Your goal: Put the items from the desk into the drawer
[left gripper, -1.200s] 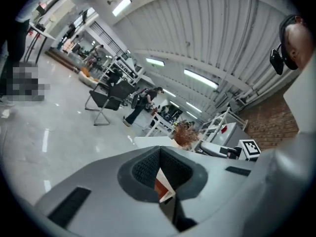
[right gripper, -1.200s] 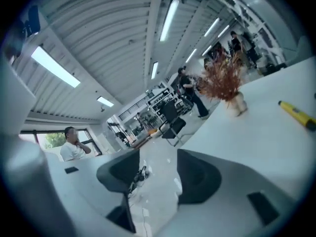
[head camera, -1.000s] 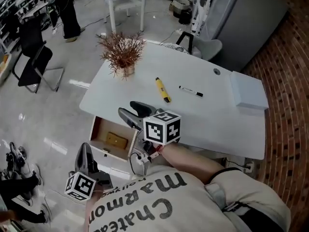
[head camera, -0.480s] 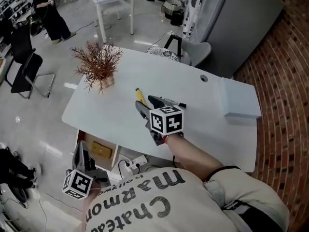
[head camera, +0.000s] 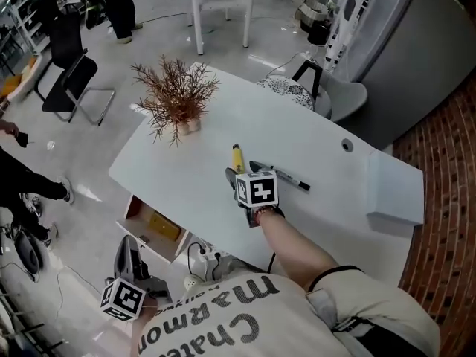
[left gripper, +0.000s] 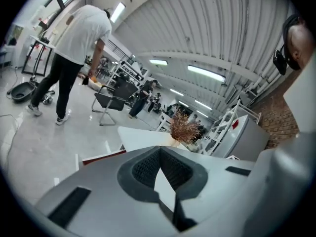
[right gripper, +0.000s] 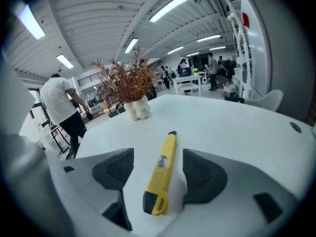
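Note:
A yellow utility knife (head camera: pixel 237 157) lies on the white desk (head camera: pixel 327 151), and a black marker (head camera: pixel 286 178) lies just to its right. My right gripper (head camera: pixel 239 178) rests low over the desk, open, with the knife's (right gripper: pixel 162 172) near end between its two pads (right gripper: pixel 114 169); neither pad touches it. The drawer (head camera: pixel 141 203) under the desk's left front corner stands open, with a flat yellow-brown item (head camera: pixel 165 225) inside. My left gripper (head camera: pixel 131 253) hangs below the drawer, shut and empty; its own view shows the tips (left gripper: pixel 160 152) meeting in front of the desk (left gripper: pixel 143 137).
A dried plant in a small pot (head camera: pixel 177 99) stands at the desk's far left. A white box (head camera: pixel 394 188) lies at its right end. A white chair (head camera: pixel 331 95) sits behind the desk, a power strip (head camera: pixel 201 262) on the floor underneath. People stand at the left.
My right gripper has gone from above the open drawer out over the desk and now straddles the yellow knife's end. The left gripper has stayed low by the drawer.

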A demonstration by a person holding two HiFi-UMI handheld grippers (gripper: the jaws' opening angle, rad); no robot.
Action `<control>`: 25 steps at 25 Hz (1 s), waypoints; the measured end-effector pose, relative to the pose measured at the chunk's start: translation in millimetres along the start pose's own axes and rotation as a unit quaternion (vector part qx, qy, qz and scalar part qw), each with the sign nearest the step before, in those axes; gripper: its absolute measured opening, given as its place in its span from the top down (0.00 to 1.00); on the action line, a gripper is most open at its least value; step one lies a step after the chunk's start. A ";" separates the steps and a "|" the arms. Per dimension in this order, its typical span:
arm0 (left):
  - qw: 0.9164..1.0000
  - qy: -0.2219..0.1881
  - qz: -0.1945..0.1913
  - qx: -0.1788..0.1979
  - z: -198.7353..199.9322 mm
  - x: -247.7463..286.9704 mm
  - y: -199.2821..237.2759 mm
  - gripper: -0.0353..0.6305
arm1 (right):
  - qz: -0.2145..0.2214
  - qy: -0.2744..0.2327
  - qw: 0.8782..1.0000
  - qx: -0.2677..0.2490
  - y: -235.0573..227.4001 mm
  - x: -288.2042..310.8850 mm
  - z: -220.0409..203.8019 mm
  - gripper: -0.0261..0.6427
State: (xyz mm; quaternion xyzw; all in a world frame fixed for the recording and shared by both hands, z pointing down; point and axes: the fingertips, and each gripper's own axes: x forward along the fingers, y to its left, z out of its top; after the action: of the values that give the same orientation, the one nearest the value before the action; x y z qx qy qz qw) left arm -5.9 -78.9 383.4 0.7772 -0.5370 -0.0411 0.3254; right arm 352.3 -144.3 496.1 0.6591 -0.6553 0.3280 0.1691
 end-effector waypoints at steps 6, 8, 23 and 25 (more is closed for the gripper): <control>0.999 0.012 0.052 0.002 -13.8 -19.3 10.6 0.94 | -0.040 0.037 0.997 -0.052 -17.1 24.2 -18.2 0.49; 0.998 0.013 0.062 -0.001 -18.2 -24.3 14.8 0.94 | -0.051 0.034 0.996 -0.065 -18.3 24.3 -19.5 0.52; 0.999 -0.016 0.031 -0.009 -0.6 -68.7 22.9 0.94 | -0.066 0.070 0.995 0.000 2.3 -15.9 -49.8 0.76; 1.000 -0.014 0.016 -0.009 3.5 -76.2 24.1 0.94 | -0.058 0.076 0.995 0.025 12.8 -28.4 -62.8 0.76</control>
State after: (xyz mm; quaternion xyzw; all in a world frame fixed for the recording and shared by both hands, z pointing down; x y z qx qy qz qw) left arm -58.8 -19.9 372.2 0.7646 -0.5540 -0.0518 0.3252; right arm 328.8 -83.0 520.6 0.6733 -0.5929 0.3826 0.2208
